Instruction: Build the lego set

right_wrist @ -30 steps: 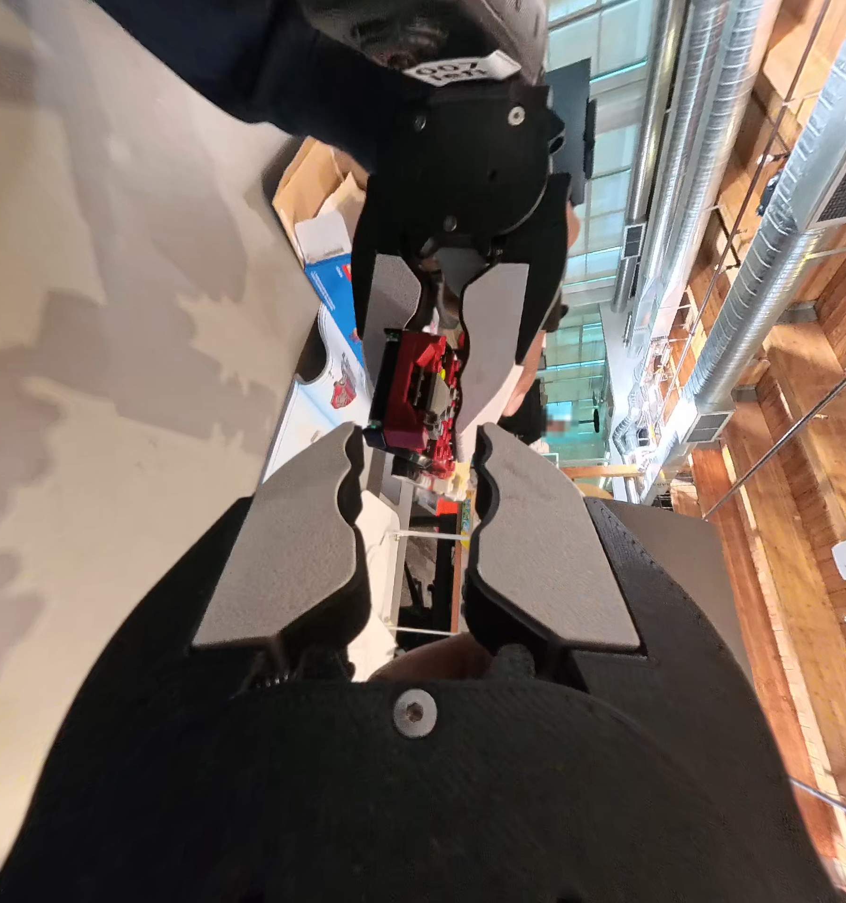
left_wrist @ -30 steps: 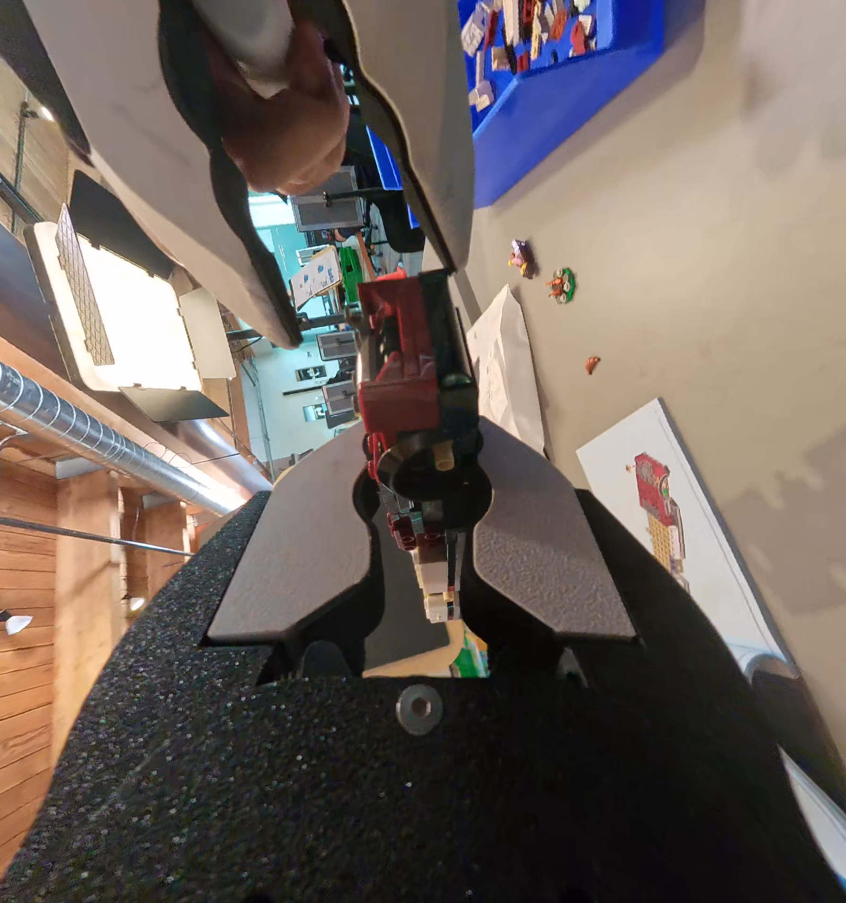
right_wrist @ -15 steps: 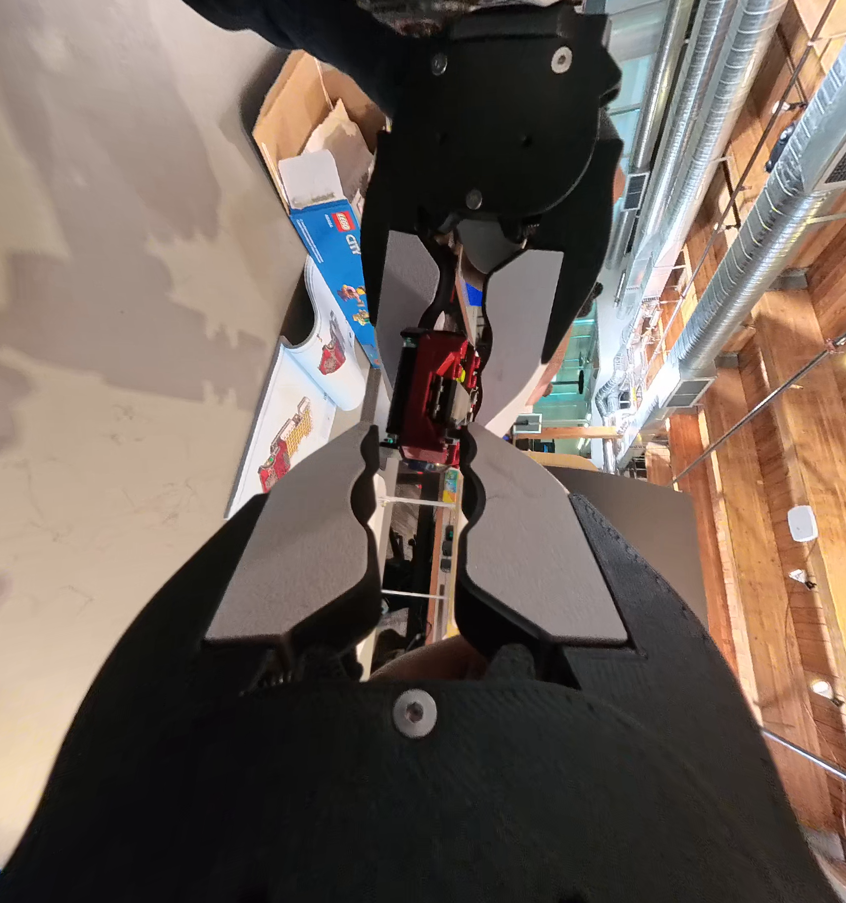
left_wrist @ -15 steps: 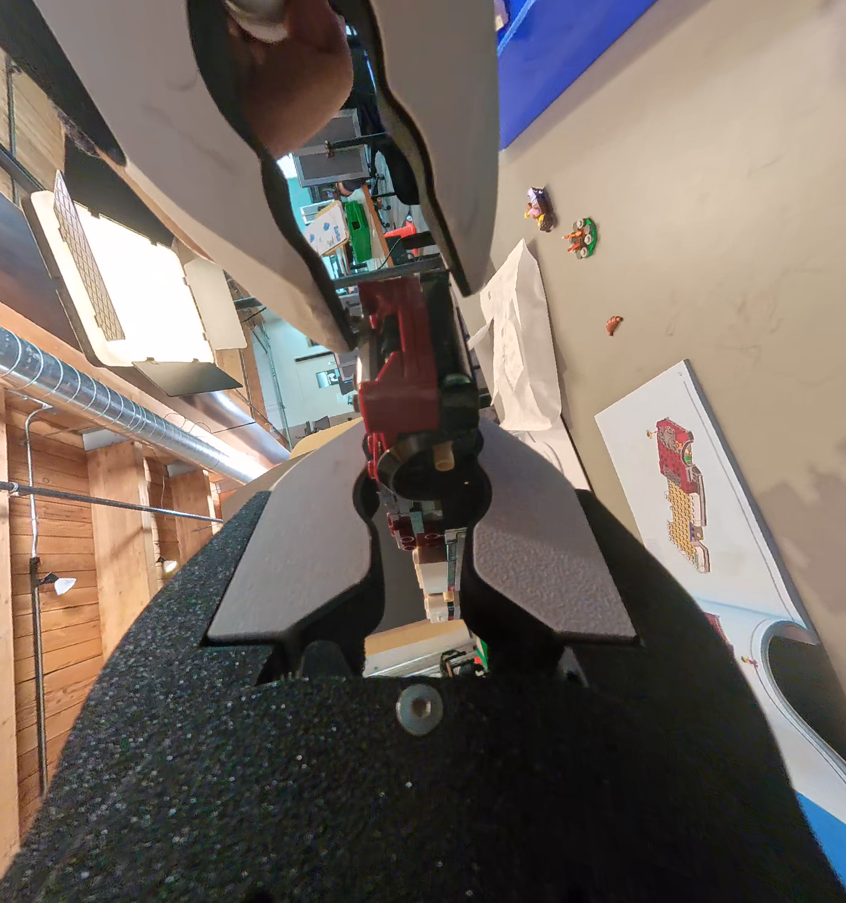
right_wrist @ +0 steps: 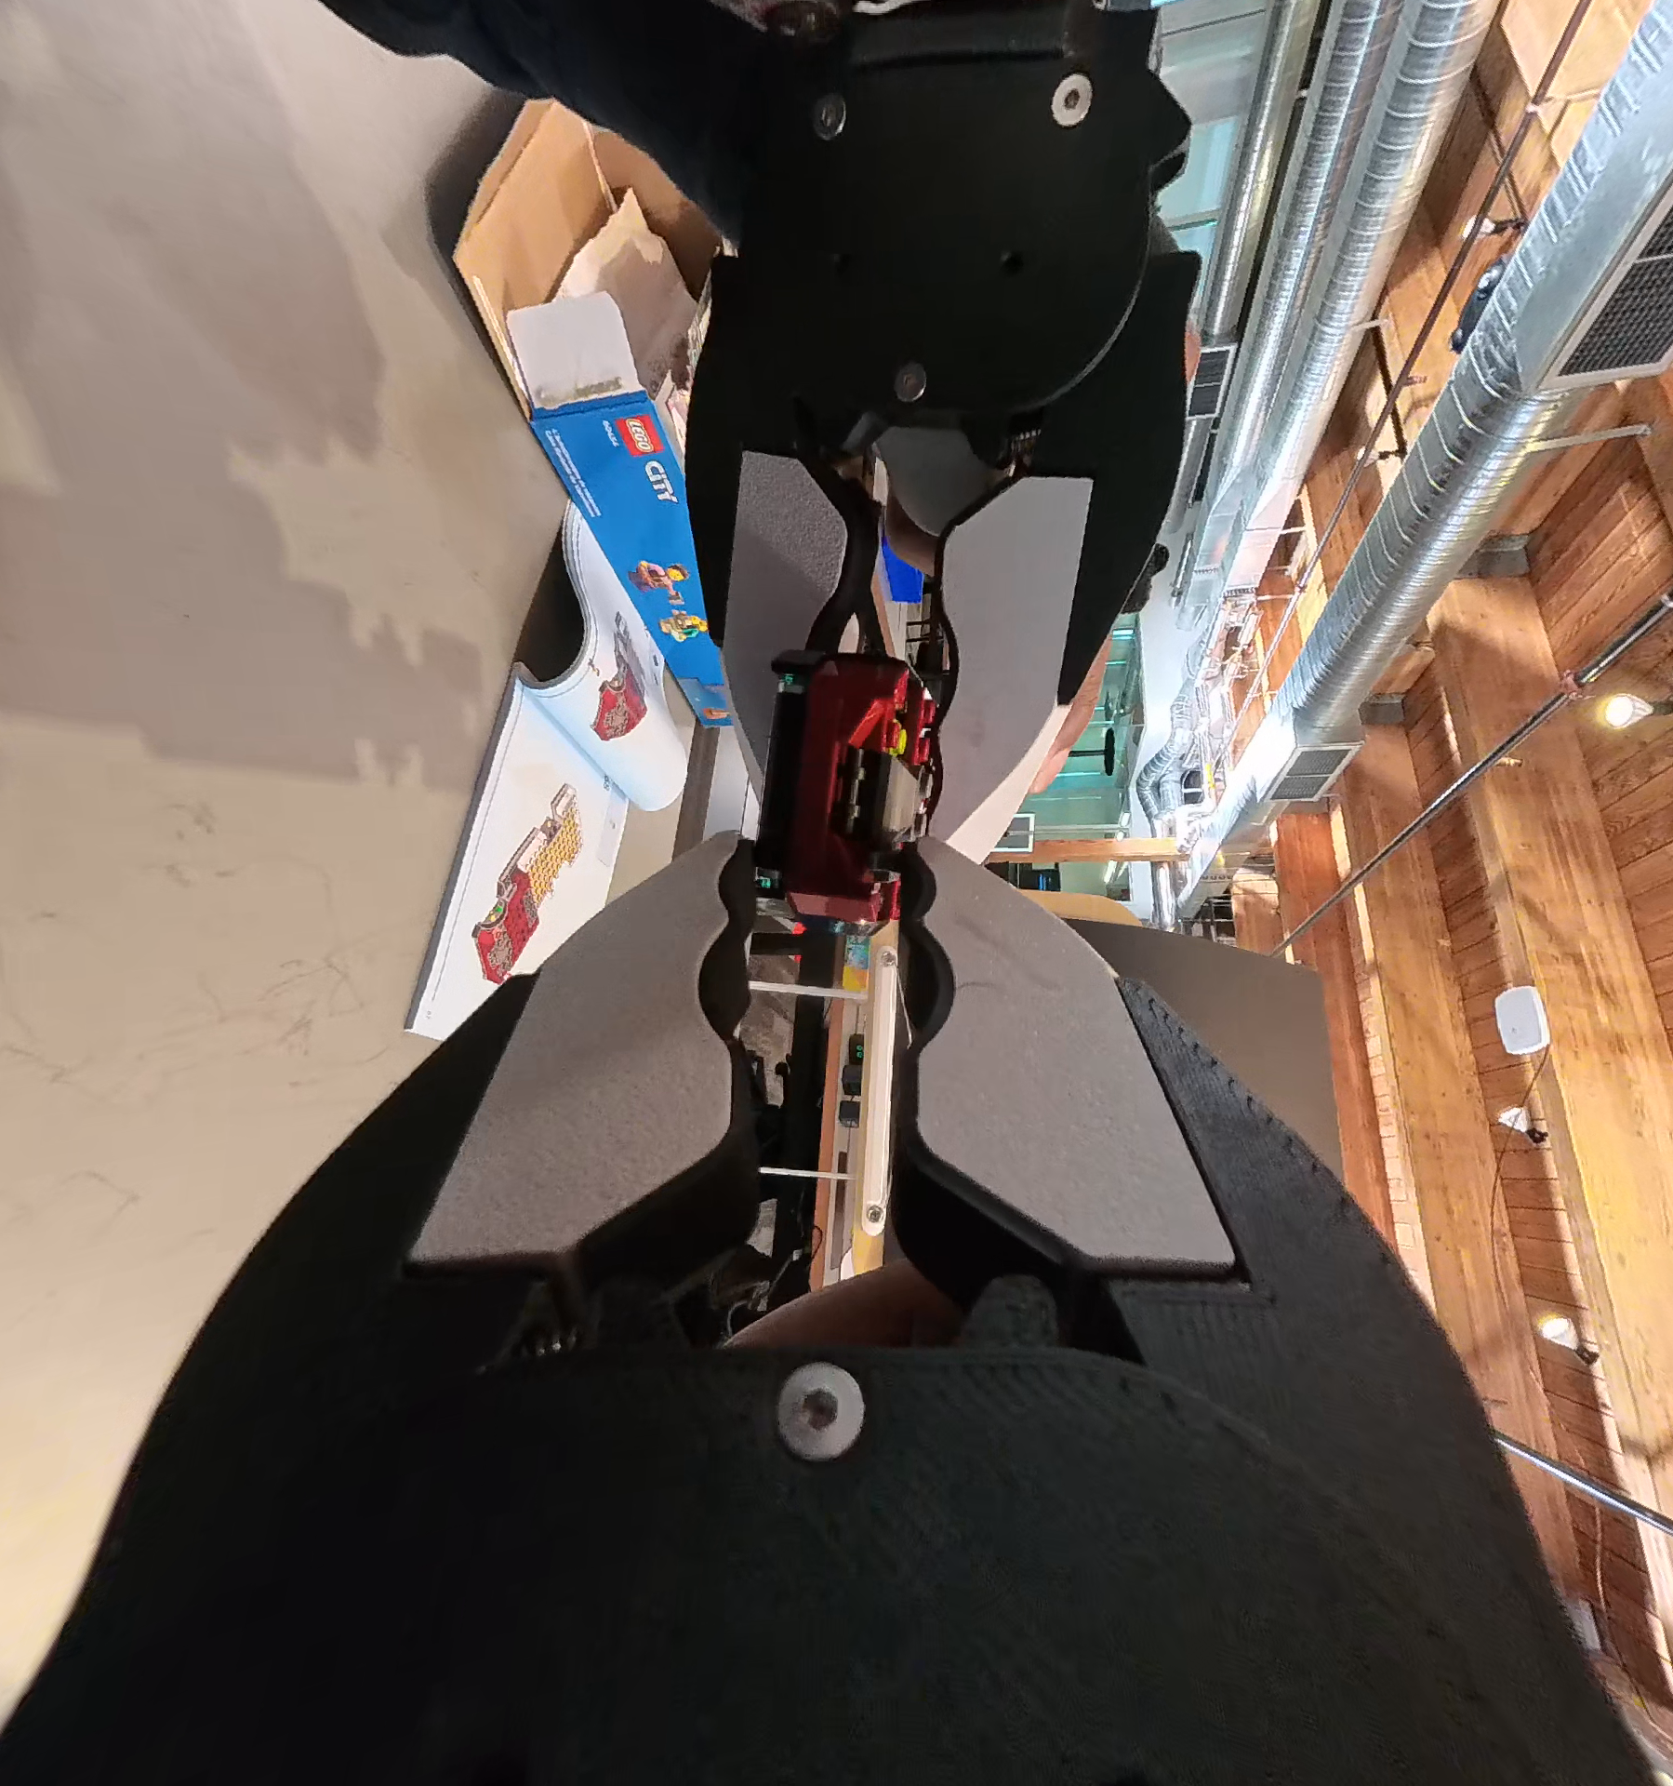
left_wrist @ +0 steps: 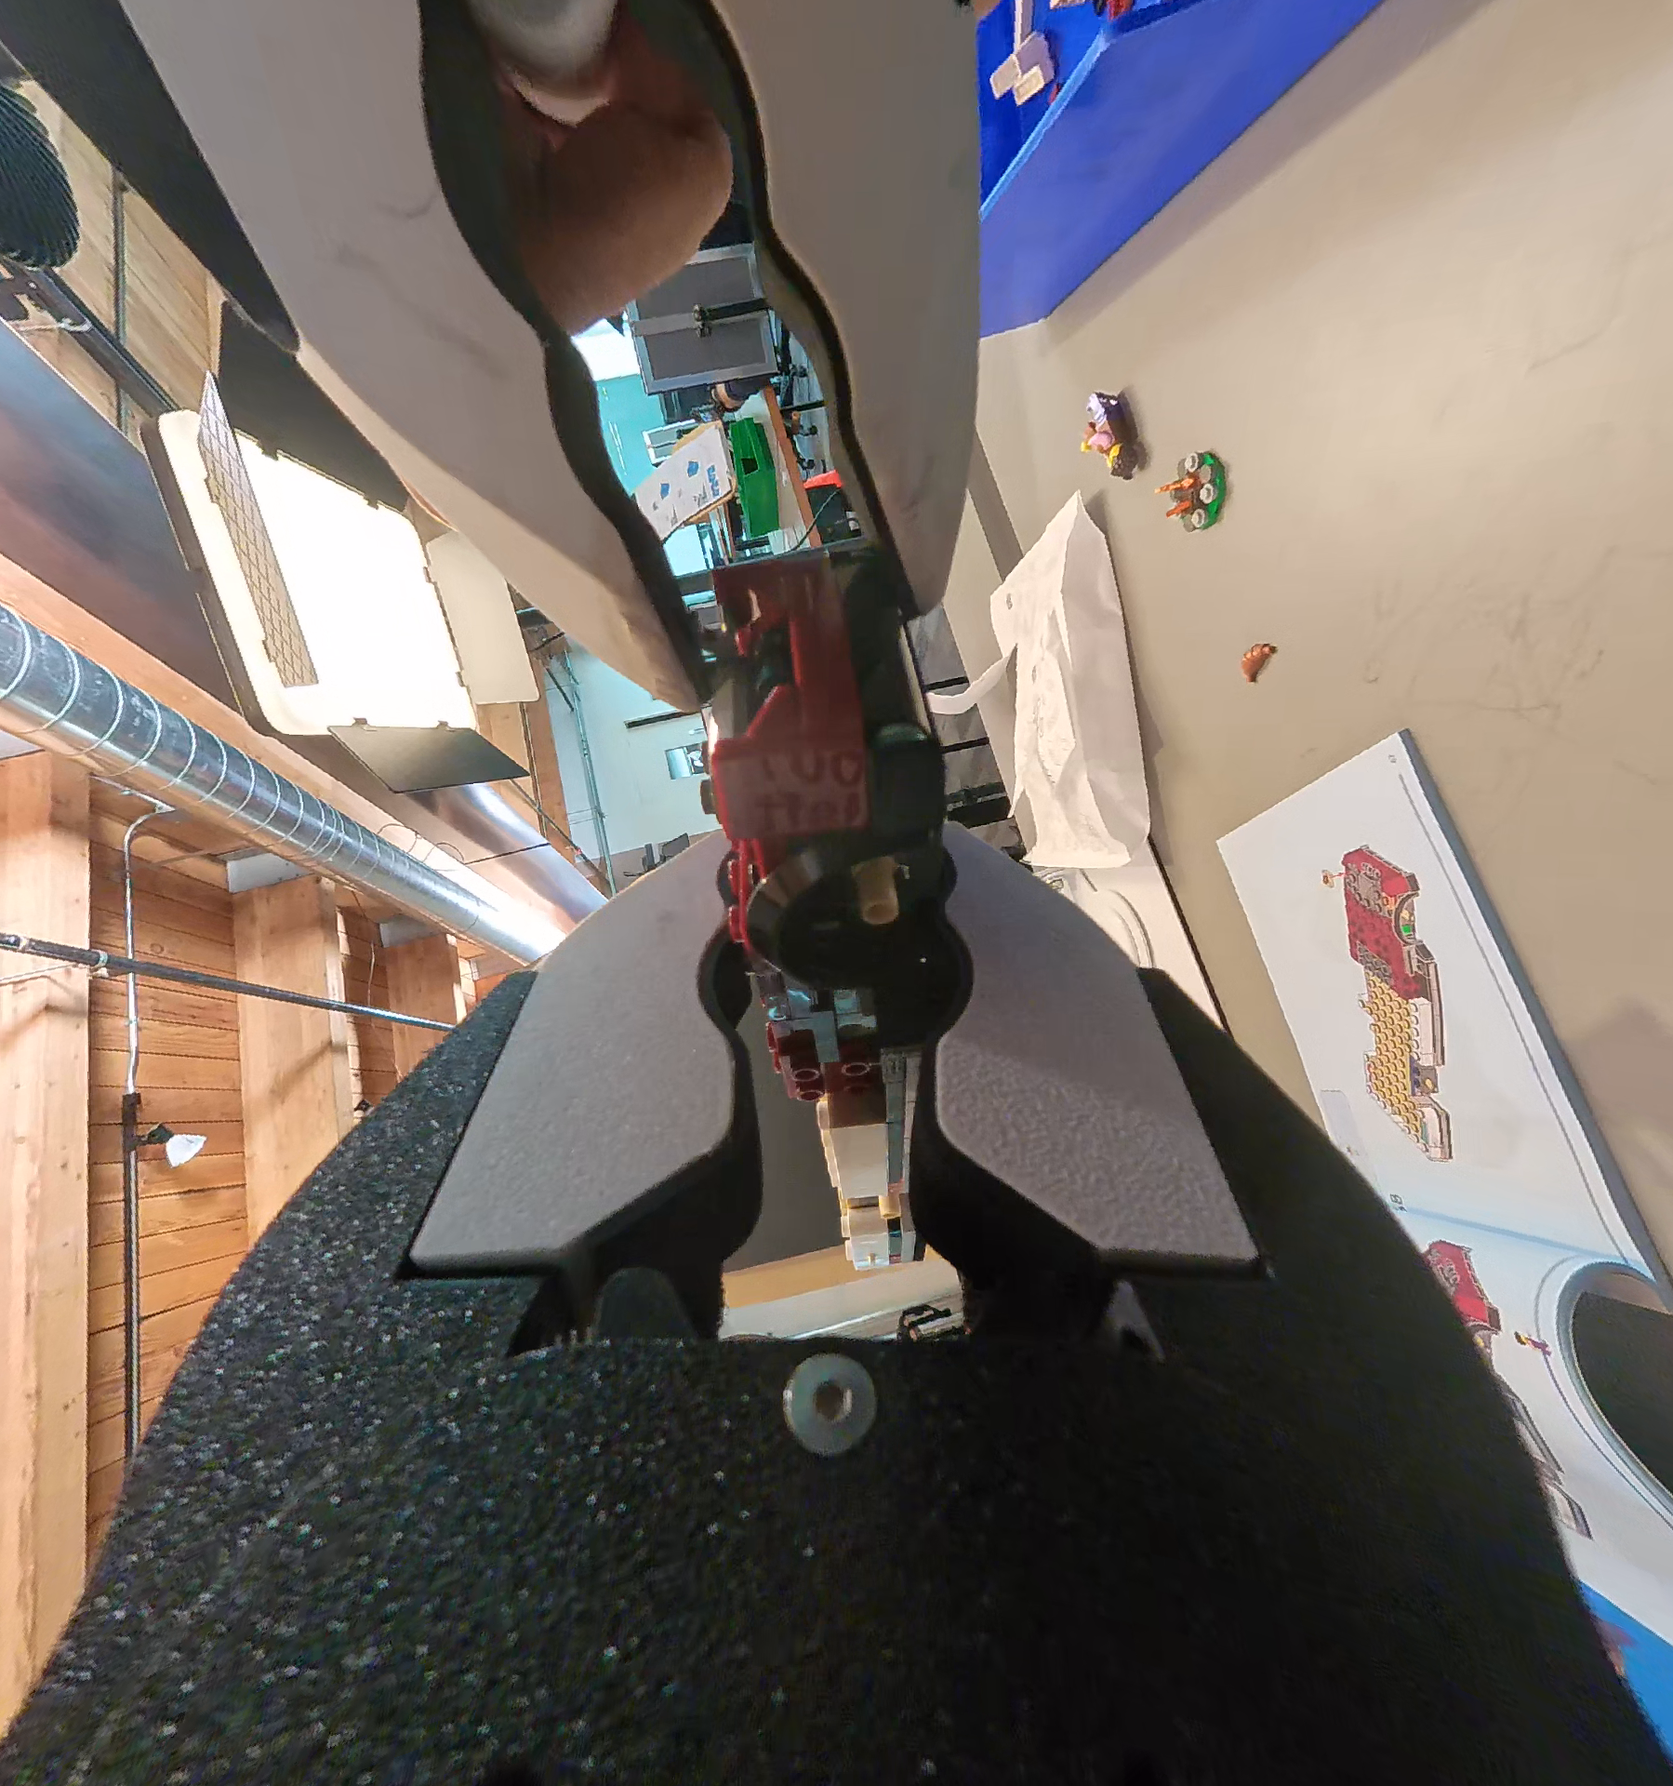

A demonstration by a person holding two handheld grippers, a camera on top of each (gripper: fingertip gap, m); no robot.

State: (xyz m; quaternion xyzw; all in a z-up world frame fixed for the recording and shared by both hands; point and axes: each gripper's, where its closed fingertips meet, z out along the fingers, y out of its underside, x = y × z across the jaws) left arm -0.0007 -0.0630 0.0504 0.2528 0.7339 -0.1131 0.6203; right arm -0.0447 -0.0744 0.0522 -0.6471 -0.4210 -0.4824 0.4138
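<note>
1. One red brick car (left_wrist: 813, 773) — up off the table (left_wrist: 1393, 290), between my two grippers.
2. Left gripper (left_wrist: 832, 928) clamps one end.
3. Right gripper (right_wrist: 827, 870) clamps the other.
4. One booklet (left_wrist: 1412, 1015), one blue tray (left_wrist: 1103, 193) beyond.

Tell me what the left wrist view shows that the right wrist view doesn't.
Only the left wrist view shows the blue tray, small loose brick pieces on the table, and a crumpled white bag.

Only the right wrist view shows the blue box and an open cardboard box.

Both show the red brick vehicle gripped at opposite ends by the left hand-held gripper and the right hand-held gripper, plus the open instruction booklet.
</note>
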